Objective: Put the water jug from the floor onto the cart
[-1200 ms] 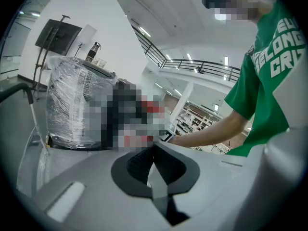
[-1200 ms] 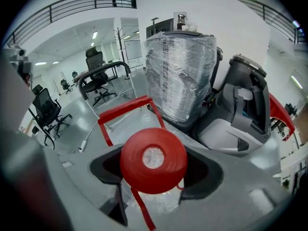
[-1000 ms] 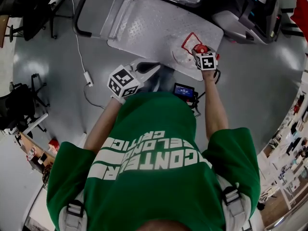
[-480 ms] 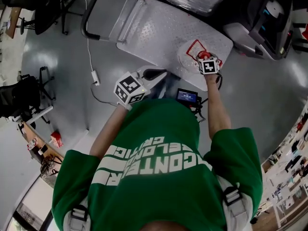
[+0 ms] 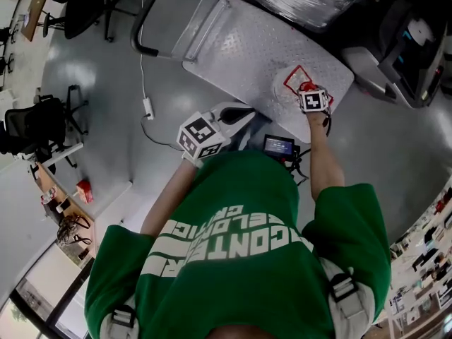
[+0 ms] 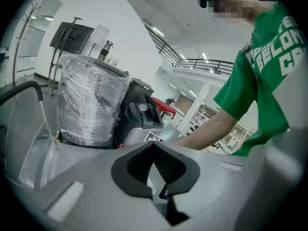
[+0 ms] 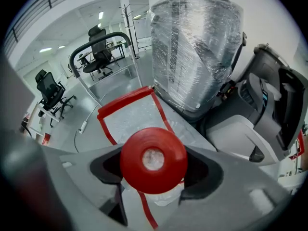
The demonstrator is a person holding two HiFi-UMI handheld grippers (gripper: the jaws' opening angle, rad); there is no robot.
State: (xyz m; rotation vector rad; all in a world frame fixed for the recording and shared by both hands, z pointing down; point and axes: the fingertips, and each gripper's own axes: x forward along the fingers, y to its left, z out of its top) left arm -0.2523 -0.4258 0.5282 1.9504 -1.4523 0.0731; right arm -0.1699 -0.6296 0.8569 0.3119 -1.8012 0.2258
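The water jug (image 5: 291, 85) is clear plastic with a red-edged label and a red cap (image 7: 153, 160). It hangs over the near right corner of the metal cart deck (image 5: 240, 48). My right gripper (image 5: 311, 96) points steeply down and is shut on the jug's neck, with the cap standing between its jaws (image 7: 153, 171). Whether the jug's base touches the deck I cannot tell. My left gripper (image 5: 236, 115) hovers near the cart's front edge. Its jaws (image 6: 155, 174) are shut, with nothing in them.
The cart's black push handle (image 5: 150, 21) rises at the far left. A plastic-wrapped drum (image 7: 195, 47) stands at the cart's far end, with a grey machine (image 5: 395, 55) to its right. A small device with a blue screen (image 5: 279, 145) and a white cable (image 5: 147, 104) lie on the floor. Office chairs (image 5: 35, 126) stand at left.
My right gripper has sunk with the jug toward the cart deck. The left gripper has drifted a little along the cart's front edge.
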